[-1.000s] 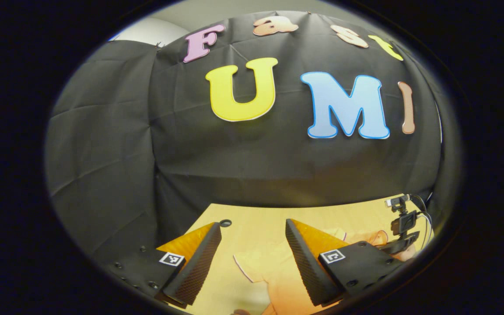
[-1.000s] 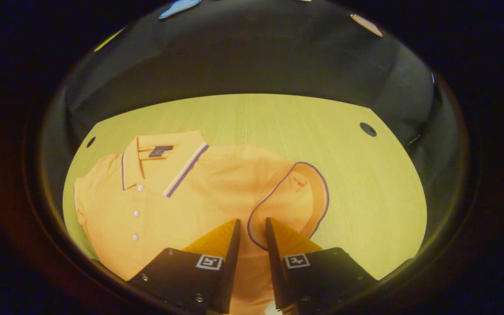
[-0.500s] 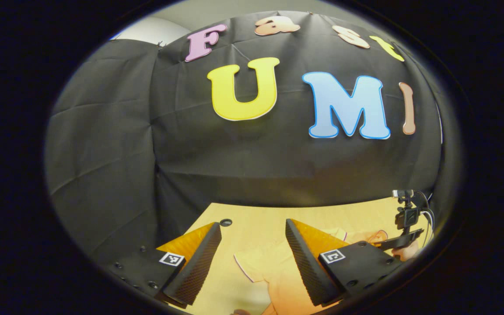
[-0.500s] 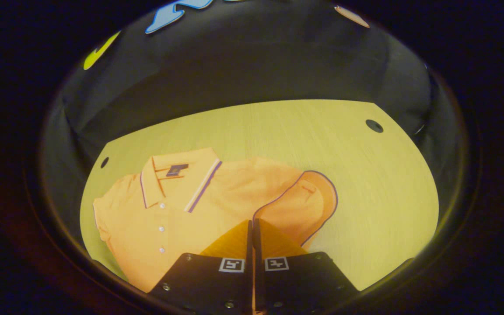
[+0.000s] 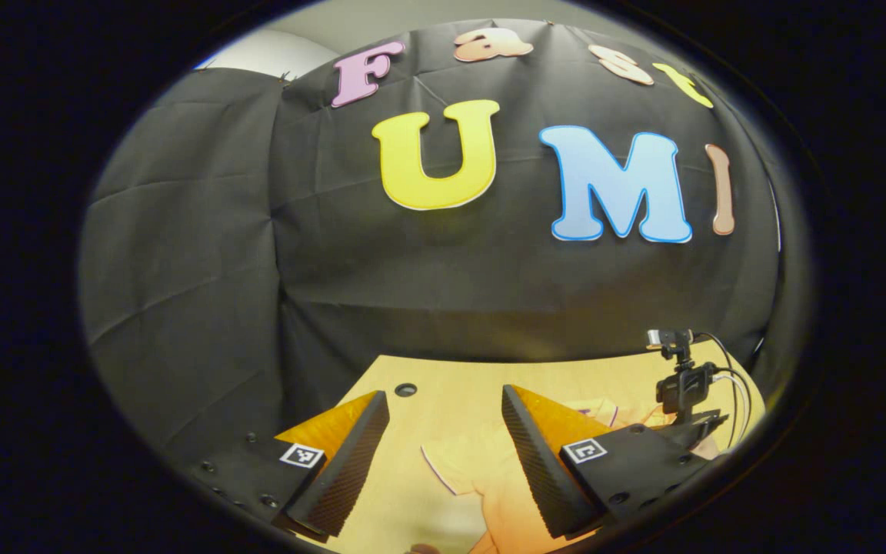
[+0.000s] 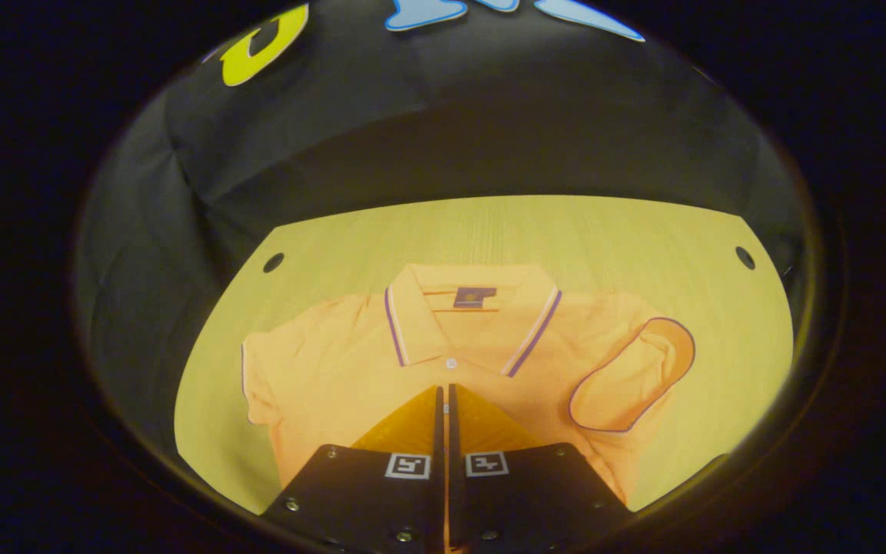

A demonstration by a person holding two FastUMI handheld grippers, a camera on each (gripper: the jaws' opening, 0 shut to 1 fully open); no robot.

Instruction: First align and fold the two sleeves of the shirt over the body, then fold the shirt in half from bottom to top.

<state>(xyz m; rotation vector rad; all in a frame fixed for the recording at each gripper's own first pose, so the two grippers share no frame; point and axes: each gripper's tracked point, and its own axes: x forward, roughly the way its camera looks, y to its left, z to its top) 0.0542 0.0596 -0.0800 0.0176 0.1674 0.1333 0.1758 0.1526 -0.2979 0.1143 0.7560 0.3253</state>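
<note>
An orange polo shirt (image 6: 381, 369) lies face up on the wooden table (image 6: 535, 231), collar (image 6: 474, 308) towards the wall. One sleeve (image 6: 631, 377) with a purple hem rests bent at the shirt's right side; the other sleeve (image 6: 258, 377) sticks out at the left. My right gripper (image 6: 443, 396) is shut over the shirt's chest below the collar, and I see no cloth between its tips. My left gripper (image 5: 443, 450) hangs open above a shirt sleeve (image 5: 481, 469) near the table's edge. The right gripper (image 5: 681, 400) also shows farther off in the left gripper view.
Round holes mark the table's far corners (image 6: 274, 262) (image 6: 744, 257) (image 5: 405, 389). The black cloth wall (image 5: 412, 292) stands right behind the table's far edge. Bare wood lies between the collar and the wall.
My right gripper closed beside the right sleeve's hem, then swung left until the collar sat centred ahead. In the left gripper view the right gripper drifted left. My left gripper stayed open.
</note>
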